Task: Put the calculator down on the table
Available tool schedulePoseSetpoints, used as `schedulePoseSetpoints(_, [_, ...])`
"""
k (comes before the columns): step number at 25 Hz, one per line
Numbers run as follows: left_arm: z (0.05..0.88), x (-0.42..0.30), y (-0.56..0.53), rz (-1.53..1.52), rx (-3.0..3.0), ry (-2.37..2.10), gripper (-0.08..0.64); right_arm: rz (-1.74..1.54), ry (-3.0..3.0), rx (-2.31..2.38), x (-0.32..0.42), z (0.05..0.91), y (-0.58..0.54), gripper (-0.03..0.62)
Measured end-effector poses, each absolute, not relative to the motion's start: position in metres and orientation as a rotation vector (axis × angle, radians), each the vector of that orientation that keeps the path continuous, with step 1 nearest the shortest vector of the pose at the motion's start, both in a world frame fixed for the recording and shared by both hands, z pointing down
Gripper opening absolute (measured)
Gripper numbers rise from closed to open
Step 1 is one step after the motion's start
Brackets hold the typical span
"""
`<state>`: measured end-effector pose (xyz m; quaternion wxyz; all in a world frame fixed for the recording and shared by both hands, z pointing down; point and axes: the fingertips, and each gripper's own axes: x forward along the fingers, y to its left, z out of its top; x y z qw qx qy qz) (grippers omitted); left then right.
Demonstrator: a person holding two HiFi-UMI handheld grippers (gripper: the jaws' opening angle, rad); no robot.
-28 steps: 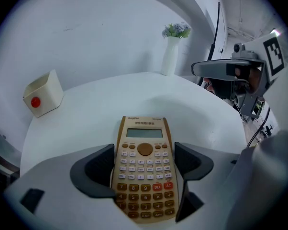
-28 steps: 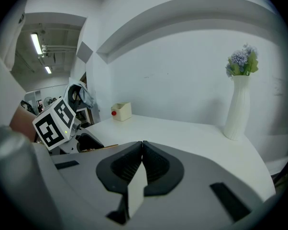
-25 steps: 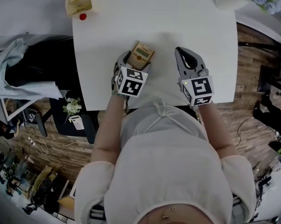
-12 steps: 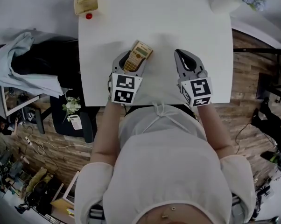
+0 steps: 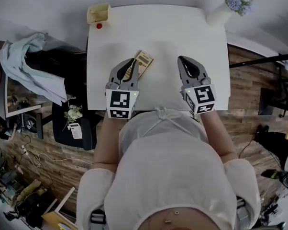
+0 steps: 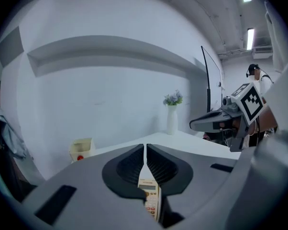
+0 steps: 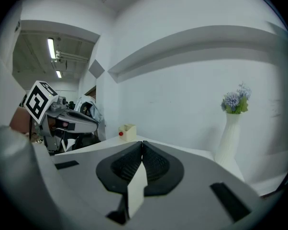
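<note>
On the white desk (image 5: 182, 28), toward its left half, the calculator (image 5: 142, 61) lies flat and slanted, keys up, with no tool holding it. The left tool (image 5: 130, 67) hangs above its near end. In the left gripper view the left tool's jaws have just closed to a thin slit with nothing between them, and the calculator shows below them (seen through the gap, not pinched). The right tool (image 5: 184, 63) is off to the side, jaws pressed together and empty.

The put-down looks finished, so the step in hand is likely the retreat. I would raise the left tool straight up and back so that its tips do not clip the calculator's edge and skid it toward the desk's side.

The calculator has a pale display and rows of keys, but its brand and key labels are too small to read. The marker cubes carry only black-and-white squares. The yellow box (image 5: 98, 12) and the vase (image 5: 218, 14) show no writing.
</note>
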<state>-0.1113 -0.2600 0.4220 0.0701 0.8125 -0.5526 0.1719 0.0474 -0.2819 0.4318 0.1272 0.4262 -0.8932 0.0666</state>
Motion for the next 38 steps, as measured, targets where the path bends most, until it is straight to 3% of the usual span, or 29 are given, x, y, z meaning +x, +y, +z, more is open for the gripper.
schedulePoseSetpoints(15, [0.281, -0.11, -0.234, 0.121, 2.677, -1.801, 0.018, -0.009, -2.801, 1.283, 0.065, 0.328, -0.263, 0.005])
schedulePoseSetpoints(38, [0.288, -0.097, -0.239, 0.116, 2.666, -1.757, 0.018, -0.012, -2.758, 1.326, 0.085, 0.333, -0.269, 0.002])
